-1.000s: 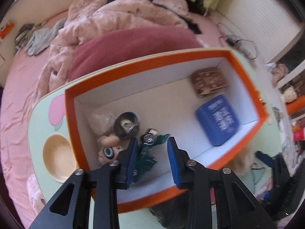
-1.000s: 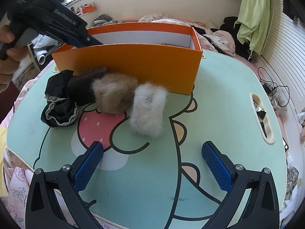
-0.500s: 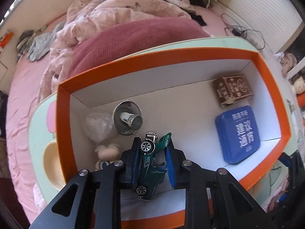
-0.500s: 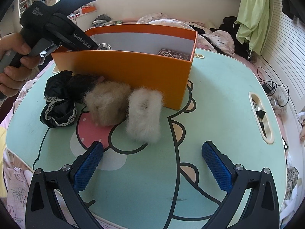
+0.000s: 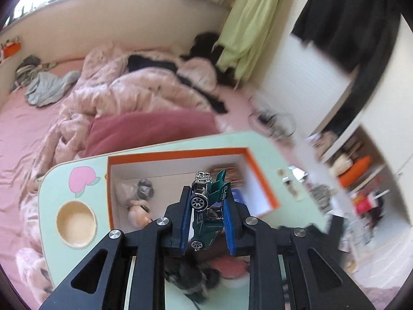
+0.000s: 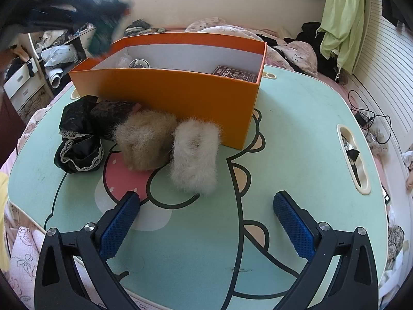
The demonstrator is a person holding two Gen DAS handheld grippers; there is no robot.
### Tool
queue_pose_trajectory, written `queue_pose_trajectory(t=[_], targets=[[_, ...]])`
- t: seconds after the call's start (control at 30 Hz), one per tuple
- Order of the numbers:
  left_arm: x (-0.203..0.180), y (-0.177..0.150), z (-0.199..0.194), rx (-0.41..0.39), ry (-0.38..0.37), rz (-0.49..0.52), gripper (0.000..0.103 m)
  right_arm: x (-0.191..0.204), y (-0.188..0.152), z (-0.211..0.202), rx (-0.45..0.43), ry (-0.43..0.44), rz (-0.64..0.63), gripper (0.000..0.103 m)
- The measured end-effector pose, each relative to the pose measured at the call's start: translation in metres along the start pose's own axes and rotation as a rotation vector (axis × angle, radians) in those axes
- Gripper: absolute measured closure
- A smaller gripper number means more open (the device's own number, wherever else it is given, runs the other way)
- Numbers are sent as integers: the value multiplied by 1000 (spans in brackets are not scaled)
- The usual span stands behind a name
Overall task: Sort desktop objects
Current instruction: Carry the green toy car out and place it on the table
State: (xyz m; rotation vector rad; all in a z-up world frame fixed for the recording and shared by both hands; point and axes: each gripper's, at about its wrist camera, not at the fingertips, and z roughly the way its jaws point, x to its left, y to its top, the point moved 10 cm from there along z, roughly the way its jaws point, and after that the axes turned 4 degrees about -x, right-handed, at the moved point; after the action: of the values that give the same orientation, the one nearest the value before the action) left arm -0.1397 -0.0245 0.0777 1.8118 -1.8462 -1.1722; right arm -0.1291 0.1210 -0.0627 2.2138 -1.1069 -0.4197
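My left gripper (image 5: 206, 211) is shut on a green toy car (image 5: 209, 206) and holds it high above the orange box (image 5: 260, 178); it shows blurred at the top left of the right wrist view (image 6: 103, 38). The box (image 6: 180, 98) holds a doll figure (image 5: 139, 211), a metal cup (image 6: 139, 63), a brown card box (image 6: 232, 73) and a blue case (image 5: 238, 196). My right gripper (image 6: 206, 222) is open and empty, low over the mint table (image 6: 296, 142), in front of a white fluffy scrunchie (image 6: 196, 155) and a tan one (image 6: 144, 139).
Black lace cloth (image 6: 80, 134) lies left of the scrunchies against the box. The table has a round cup hole (image 5: 76, 223) and a slot (image 6: 353, 157) at its right edge. A bed with pink bedding (image 5: 129, 98) lies beyond the table.
My left gripper closed on the green toy car inside the box and lifted it up and back, out of the box. My right gripper has stayed still.
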Motion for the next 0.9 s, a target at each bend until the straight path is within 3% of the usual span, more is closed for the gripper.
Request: queue_pose_trajectory(t=[0.13,0.3,0.53,0.6,0.67,0.9], targets=[[10,-32,-12,12,-22,-56,82,0,0,0,0,0,0,0],[37,-91,13,82,10,-136,82,-1,0,0,0,0,-1,0],[40,-105,38,62,-7,-161,82,-1,0,1,0,1,-1,0],[39,-105,42,55,-1,-160,75,-1,0,1,0,1,-1,0],[41,-107,44,53,31,-149,50,-1,0,0,0,1,-1,0],[50,-115,15,-58,75,-126,29,-3,0,0,-1,-2,3,0]])
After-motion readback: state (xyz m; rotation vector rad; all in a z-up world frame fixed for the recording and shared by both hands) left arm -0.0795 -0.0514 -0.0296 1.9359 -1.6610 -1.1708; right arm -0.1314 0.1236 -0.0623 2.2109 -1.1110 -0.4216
